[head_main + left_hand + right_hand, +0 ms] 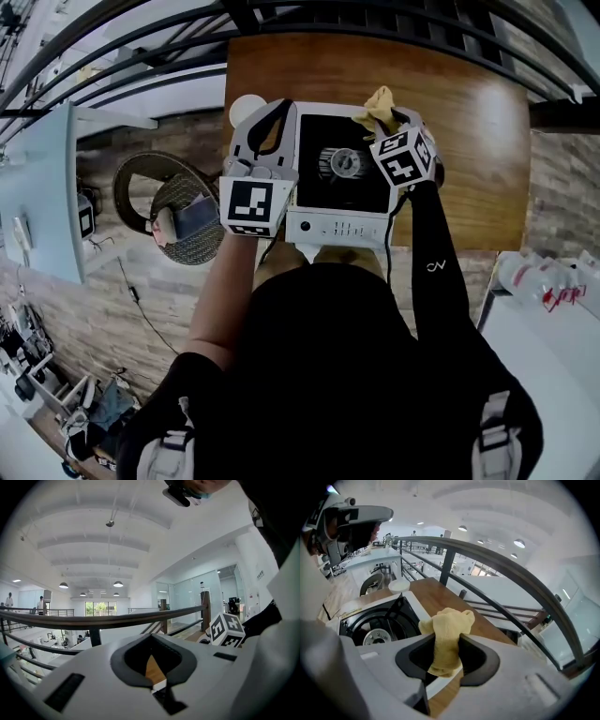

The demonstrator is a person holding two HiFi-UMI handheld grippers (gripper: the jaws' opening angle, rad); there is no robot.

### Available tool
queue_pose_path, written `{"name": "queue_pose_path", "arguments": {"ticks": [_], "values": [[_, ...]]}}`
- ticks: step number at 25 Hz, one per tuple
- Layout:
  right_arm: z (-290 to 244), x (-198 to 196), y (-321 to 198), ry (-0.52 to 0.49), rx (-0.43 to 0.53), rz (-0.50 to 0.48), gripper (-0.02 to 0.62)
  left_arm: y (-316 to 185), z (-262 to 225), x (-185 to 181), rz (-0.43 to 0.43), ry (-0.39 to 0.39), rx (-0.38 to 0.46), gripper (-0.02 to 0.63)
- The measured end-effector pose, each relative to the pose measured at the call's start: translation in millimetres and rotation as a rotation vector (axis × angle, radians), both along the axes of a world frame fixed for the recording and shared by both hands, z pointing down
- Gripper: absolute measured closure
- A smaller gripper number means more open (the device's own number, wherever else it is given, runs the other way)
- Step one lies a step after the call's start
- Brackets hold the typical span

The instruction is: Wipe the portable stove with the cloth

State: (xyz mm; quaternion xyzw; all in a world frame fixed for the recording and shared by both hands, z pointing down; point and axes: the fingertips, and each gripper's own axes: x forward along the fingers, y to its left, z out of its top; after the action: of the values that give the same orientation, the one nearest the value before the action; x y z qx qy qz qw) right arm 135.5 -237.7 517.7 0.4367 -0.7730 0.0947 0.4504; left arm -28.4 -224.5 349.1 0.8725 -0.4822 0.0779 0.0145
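The portable stove is white with a black top and a round burner, and sits on the wooden table in front of me. My right gripper hovers over the stove's far right corner, shut on a yellow cloth. In the right gripper view the cloth bunches up between the jaws of the right gripper, with the stove to the lower left. My left gripper is held over the stove's left edge, shut with nothing in it. The left gripper points up toward the railing.
A small white dish stands on the table by the stove's far left corner. A dark railing runs along the table's far side. A round wicker chair is on the floor to the left.
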Motion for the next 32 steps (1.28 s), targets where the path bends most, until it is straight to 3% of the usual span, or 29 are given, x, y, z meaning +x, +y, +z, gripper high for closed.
{"name": "queue_pose_path", "arguments": {"ticks": [4, 8, 11, 14, 17, 22, 32], "values": [[-36.1, -39.2, 0.7, -0.124, 0.093, -0.024, 0.46, 3.9, -9.7, -9.9, -0.008, -0.002, 0.022, 0.6], [-54.8, -120.1, 22.5, -0.254, 0.089, -0.179, 0.461, 9.8, -12.2, -27.0, -0.032, -0.006, 0.024, 0.599], [-34.8, -168.8, 52.7, -0.233, 0.022, -0.302, 0.46, 17.6, -12.9, -37.8, -0.046, -0.008, 0.024, 0.6], [0.2, -182.0, 79.6, -0.133, -0.044, -0.362, 0.46, 26.4, -14.9, -44.2, -0.053, -0.008, 0.023, 0.6], [12.1, -168.4, 88.0, -0.071, -0.04, -0.323, 0.46, 33.8, -12.9, -46.2, -0.03, -0.008, 0.021, 0.6], [2.9, -132.7, 96.8, -0.088, -0.039, -0.239, 0.46, 43.7, -4.6, -30.8, 0.01, -0.009, 0.008, 0.6], [12.6, 12.7, 112.0, 0.026, -0.054, 0.056, 0.46, 49.9, 11.7, 19.5, 0.111, 0.007, -0.009, 0.6]]}}
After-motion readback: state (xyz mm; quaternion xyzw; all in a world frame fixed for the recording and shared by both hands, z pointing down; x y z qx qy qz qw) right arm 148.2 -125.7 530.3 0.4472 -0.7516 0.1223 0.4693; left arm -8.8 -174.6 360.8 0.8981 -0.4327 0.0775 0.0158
